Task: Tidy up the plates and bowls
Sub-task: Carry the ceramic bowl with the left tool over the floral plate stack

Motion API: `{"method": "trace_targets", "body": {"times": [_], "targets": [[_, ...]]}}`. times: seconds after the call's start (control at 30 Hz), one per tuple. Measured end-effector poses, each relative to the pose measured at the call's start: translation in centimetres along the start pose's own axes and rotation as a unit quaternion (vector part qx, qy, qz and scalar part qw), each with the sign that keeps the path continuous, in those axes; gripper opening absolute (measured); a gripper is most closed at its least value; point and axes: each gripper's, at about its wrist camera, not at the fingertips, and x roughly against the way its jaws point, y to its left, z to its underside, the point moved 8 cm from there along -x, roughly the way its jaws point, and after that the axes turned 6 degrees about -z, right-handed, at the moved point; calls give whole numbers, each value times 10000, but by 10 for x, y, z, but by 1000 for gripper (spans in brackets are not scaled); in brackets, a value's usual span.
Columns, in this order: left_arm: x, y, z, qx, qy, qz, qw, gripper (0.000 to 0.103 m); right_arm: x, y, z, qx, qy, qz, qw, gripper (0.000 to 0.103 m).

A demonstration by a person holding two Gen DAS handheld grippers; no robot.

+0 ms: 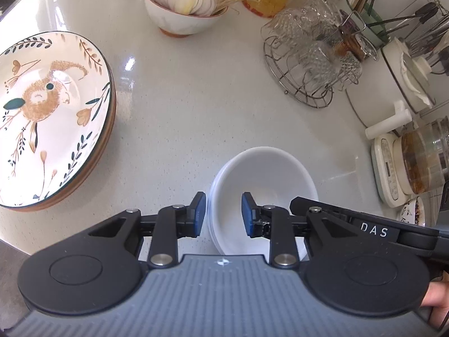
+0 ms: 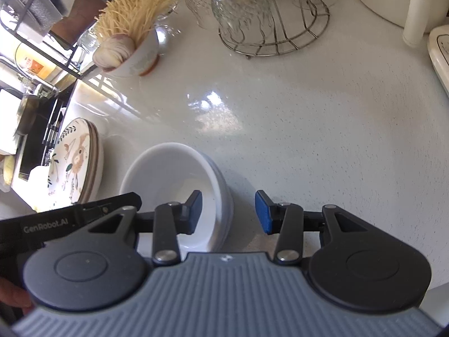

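A stack of white bowls stands on the pale countertop, also in the right wrist view. My left gripper is open, its jaws astride the stack's left rim without pressing it. My right gripper is open, its jaws astride the stack's right rim. A stack of plates with a rabbit painted on the top one lies to the left; it also shows in the right wrist view.
A bowl of sliced onion and dry noodles stands at the back. A wire rack of upturned glasses is at the back right. A white pot and a kettle on a base line the right wall.
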Motion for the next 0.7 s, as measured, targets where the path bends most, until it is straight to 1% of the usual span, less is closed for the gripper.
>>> {"method": "trace_targets", "body": {"times": [0.2, 0.47, 0.57, 0.6, 0.67, 0.7], "targets": [[-4, 0, 4, 62, 3, -110, 9999, 32, -6, -5, 7, -90, 104, -46, 9999, 45], [-15, -1, 10, 140, 167, -192, 9996, 32, -14, -9, 6, -106, 252, -109, 9996, 44], [-18, 2, 12, 309, 228, -148, 9992, 31, -15, -9, 7, -99, 252, -179, 9995, 44], [-19, 2, 12, 321, 236, -140, 9991, 31, -15, -9, 7, -99, 244, -200, 9995, 40], [-20, 3, 13, 280, 245, -174, 9992, 29, -17, -10, 8, -114, 228, -207, 9995, 35], [-20, 3, 14, 280, 255, -169, 9991, 25, -17, -10, 9, -130, 216, -234, 9994, 33]]}}
